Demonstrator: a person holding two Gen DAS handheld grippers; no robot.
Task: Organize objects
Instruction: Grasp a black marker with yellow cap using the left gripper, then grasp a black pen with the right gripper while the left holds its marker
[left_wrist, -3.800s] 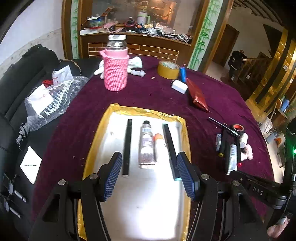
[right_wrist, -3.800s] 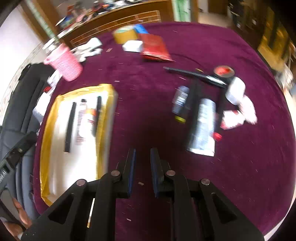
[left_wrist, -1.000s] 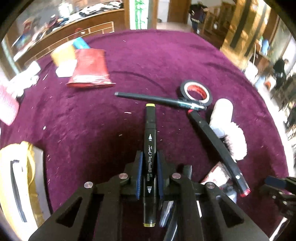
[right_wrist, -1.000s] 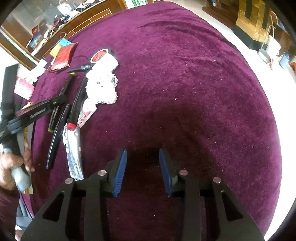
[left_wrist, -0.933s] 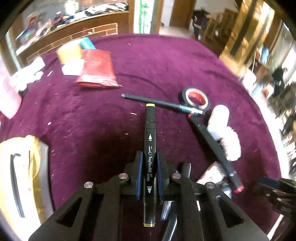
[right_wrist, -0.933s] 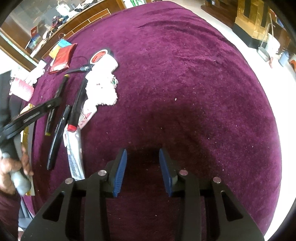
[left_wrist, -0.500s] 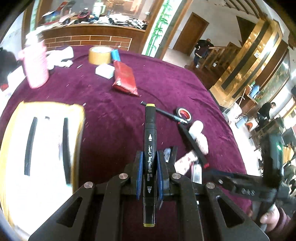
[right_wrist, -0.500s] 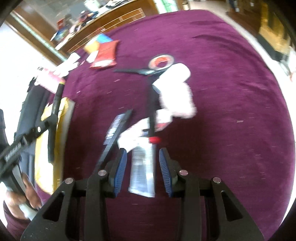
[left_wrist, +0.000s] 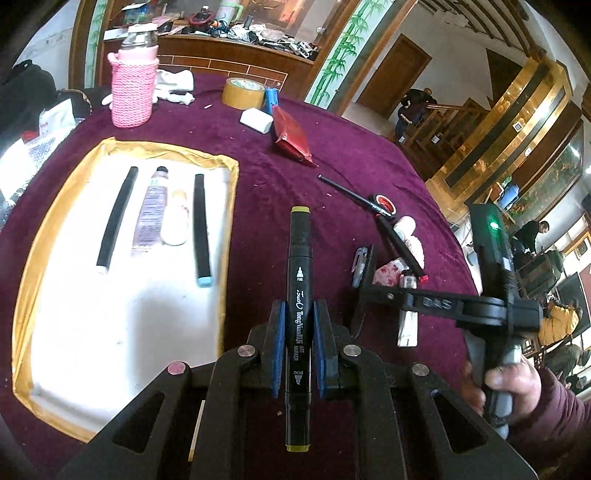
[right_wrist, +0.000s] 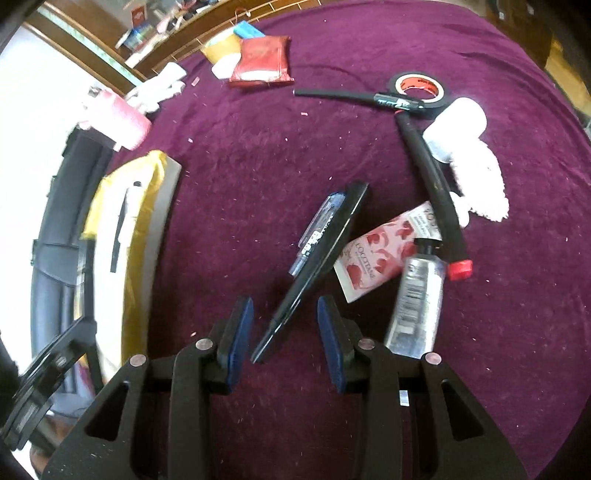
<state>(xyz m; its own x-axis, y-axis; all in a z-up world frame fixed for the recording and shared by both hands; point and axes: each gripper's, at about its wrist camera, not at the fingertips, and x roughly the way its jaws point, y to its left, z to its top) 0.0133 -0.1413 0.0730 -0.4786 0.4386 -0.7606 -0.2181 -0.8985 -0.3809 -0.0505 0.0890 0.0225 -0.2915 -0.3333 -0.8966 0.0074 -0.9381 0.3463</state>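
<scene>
1. The left gripper (left_wrist: 298, 345) is clamped on a black marker (left_wrist: 298, 295), whose long axis runs straight out along the fingers; the tray (left_wrist: 227, 236) lies just to its left, the nearest rim close by
2. The left hand tilts down over the purple cloth, beside the tray rather than above it
3. The right gripper (right_wrist: 284, 338) hangs parted and empty over a black pen (right_wrist: 314, 266), probably not touching it

tray (right_wrist: 147, 206): smeared by motion blur in the right wrist view, left part washed out
silver tube (right_wrist: 415, 302): lower end hidden behind the right gripper's finger
pink bottle (right_wrist: 122, 122): blurred, top lost in glare
</scene>
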